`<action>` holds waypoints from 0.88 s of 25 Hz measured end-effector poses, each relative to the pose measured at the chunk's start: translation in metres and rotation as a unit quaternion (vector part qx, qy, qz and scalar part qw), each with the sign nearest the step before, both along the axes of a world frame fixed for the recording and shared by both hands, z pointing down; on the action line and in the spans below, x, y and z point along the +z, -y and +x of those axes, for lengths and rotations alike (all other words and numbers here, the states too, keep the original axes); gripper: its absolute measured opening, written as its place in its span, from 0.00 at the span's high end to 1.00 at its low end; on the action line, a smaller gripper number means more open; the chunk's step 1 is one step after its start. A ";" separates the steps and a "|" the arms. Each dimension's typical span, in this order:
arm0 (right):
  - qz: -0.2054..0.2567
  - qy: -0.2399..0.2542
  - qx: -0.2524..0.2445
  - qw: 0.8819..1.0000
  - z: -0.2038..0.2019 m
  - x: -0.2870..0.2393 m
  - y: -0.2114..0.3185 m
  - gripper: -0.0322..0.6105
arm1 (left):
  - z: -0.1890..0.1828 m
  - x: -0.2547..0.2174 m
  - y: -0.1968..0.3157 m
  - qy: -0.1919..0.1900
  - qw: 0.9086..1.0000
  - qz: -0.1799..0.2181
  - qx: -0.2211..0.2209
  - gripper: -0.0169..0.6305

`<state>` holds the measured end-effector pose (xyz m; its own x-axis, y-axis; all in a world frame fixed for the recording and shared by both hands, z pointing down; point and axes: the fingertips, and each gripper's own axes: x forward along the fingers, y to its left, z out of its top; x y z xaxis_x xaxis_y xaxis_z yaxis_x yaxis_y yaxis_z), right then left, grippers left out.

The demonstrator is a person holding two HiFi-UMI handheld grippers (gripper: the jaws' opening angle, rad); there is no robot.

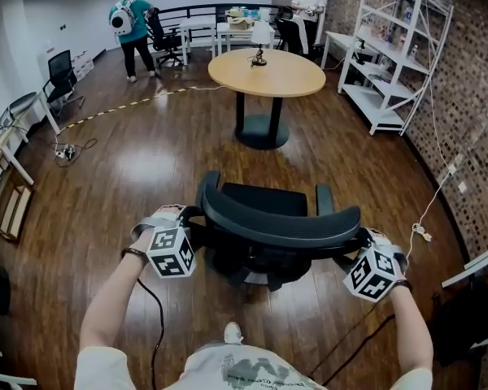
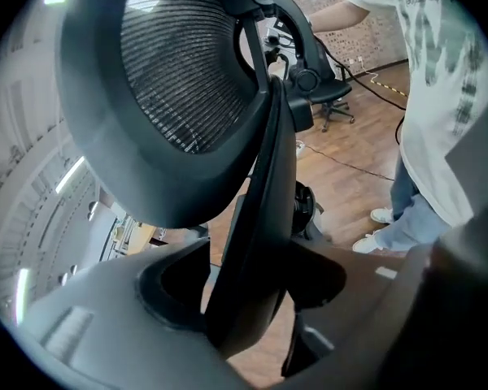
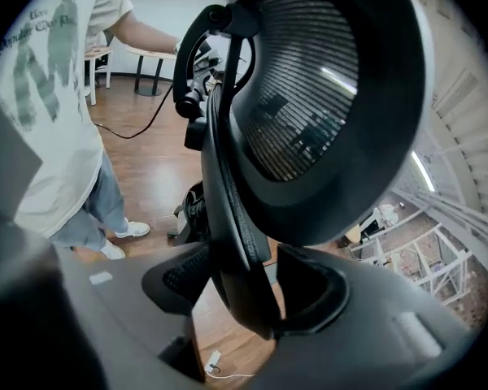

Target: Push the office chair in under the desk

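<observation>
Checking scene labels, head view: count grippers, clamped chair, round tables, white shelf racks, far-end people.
Grippers: 2 (left gripper, right gripper)
Clamped office chair: 1
Round tables: 1
White shelf racks: 1
Far-end people: 2
Total: 7

A brown wood floor fills the room. On the right, a white shelf rack stands by a brick wall. Far back, a person in a teal shirt wears a white backpack. Another person in white is near the back wall. A small black chair stands at the left, and a yellow and black striped line runs over the floor
</observation>
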<state>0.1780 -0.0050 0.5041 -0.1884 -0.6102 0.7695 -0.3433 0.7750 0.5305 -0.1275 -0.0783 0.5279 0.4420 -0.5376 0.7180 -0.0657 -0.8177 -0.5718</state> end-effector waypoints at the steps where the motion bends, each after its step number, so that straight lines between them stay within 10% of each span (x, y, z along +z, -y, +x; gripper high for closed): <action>1: -0.003 -0.002 -0.003 1.000 -0.001 0.003 0.000 0.60 | 0.002 0.002 0.000 0.007 1.000 0.005 0.004 0.58; 22: -0.014 -0.040 0.003 0.999 0.002 0.013 0.050 0.62 | 0.007 0.018 0.046 0.051 0.998 0.006 0.035 0.74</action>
